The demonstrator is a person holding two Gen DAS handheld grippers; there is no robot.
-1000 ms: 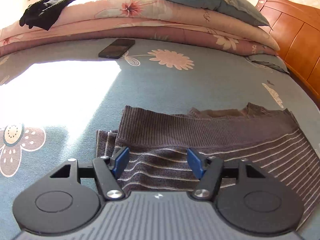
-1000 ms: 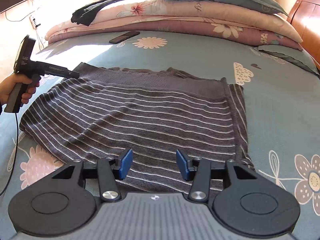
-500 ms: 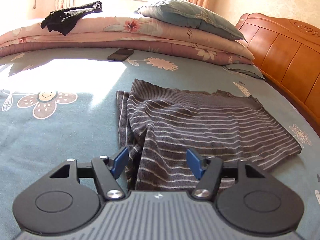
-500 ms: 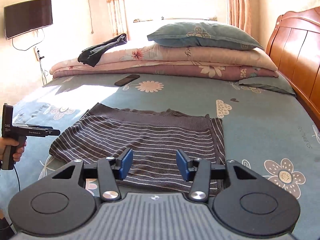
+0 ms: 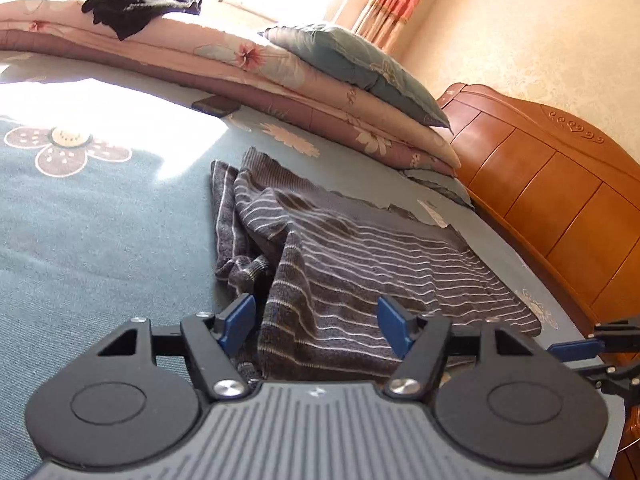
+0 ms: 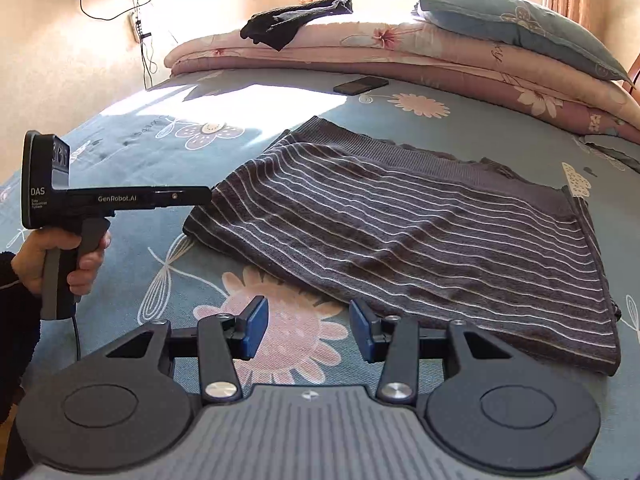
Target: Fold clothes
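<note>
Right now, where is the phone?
The phone lies on the blue bedspread beyond the striped sweater, just before the folded pink quilts, upper centre in the right wrist view.

Your folded sweater lies flat on the bed, just ahead of both tools. Behind it sits a phone, then the stacked quilts, with a pillow and a dark garment on top.

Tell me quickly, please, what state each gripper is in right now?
Left gripper: open, holding nothing; the striped sweater lies beneath it.
Right gripper: open, holding nothing, over the bedsheet.
</note>
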